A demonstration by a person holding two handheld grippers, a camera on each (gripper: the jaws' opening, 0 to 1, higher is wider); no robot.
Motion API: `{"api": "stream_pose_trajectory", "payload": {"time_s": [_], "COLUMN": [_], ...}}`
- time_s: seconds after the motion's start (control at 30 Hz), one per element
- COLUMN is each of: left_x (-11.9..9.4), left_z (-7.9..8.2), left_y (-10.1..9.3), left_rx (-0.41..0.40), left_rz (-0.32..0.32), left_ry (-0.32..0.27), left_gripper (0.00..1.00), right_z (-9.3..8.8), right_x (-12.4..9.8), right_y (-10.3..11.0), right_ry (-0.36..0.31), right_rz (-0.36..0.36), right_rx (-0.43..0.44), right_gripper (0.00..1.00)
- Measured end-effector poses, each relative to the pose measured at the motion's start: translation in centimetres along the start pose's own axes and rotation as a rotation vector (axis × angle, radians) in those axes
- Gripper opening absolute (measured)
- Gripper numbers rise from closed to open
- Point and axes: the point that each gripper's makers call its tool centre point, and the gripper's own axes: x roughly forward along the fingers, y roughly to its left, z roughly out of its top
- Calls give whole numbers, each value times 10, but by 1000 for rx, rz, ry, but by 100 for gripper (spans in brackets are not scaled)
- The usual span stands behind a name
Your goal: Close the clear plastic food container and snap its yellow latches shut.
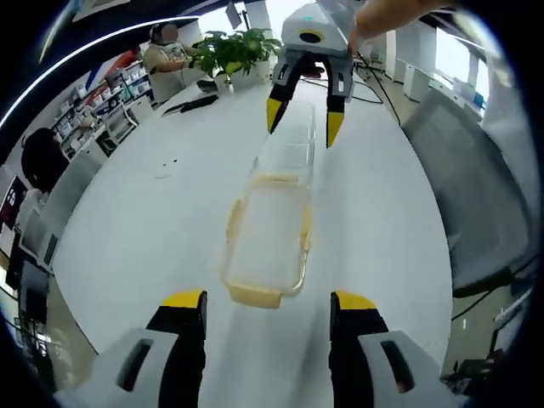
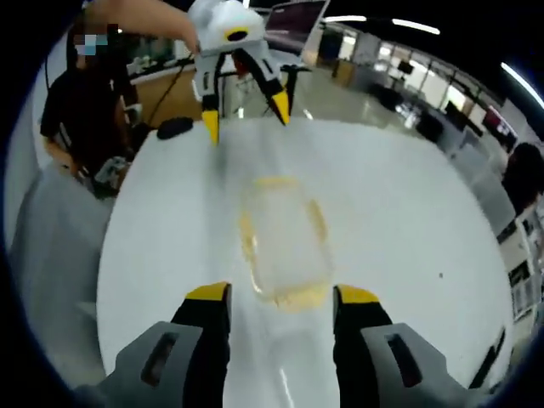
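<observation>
Left gripper view: a white table (image 1: 161, 212) spans the frame. At centre lies the clear plastic food container (image 1: 270, 234) with yellow latches (image 1: 253, 295) along its rim. The left gripper (image 1: 268, 308), bottom centre, stands wide open and empty, short of the container. The right gripper (image 1: 301, 117), top centre, is also spread open, holding nothing, at the container's far end.

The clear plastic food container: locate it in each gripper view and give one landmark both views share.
Left gripper view: the container lies centre on the white table, beyond the left gripper, reaching to the right gripper at top.
Right gripper view: it lies centre, just beyond the right gripper; the left gripper faces it from the top.
Shared landmark: the white table.
</observation>
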Motion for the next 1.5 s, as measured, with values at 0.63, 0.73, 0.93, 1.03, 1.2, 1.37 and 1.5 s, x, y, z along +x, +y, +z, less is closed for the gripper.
{"api": "stream_pose_trajectory", "payload": {"time_s": [0.63,0.73,0.93,1.03,1.2,1.37,1.5], "left_x": [26,31,40,45,52,56,59], "left_z": [-17,-22,-26,-27,-29,-32,-35], "left_y": [9,10,8,6,3,4,7], "left_rx": [32,43,58,59,72,62,45], "left_rz": [-113,-120,-143,-158,-176,-176,-177], "left_ry": [79,102,127,135,148,152,156], "left_gripper": [52,53,53,53,52,51,51], "right_z": [-14,-20,-27,-31,-35,-38,-39], "right_x": [27,34,44,47,52,55,55], "right_y": [-12,-12,-16,-17,-17,-18,-18], "right_ry": [183,208,243,253,268,275,278], "right_rz": [194,209,218,227,234,237,238], "right_rx": [-90,-103,-143,-142,-155,-162,-164], "right_gripper": [44,44,44,44,44,43,43]}}
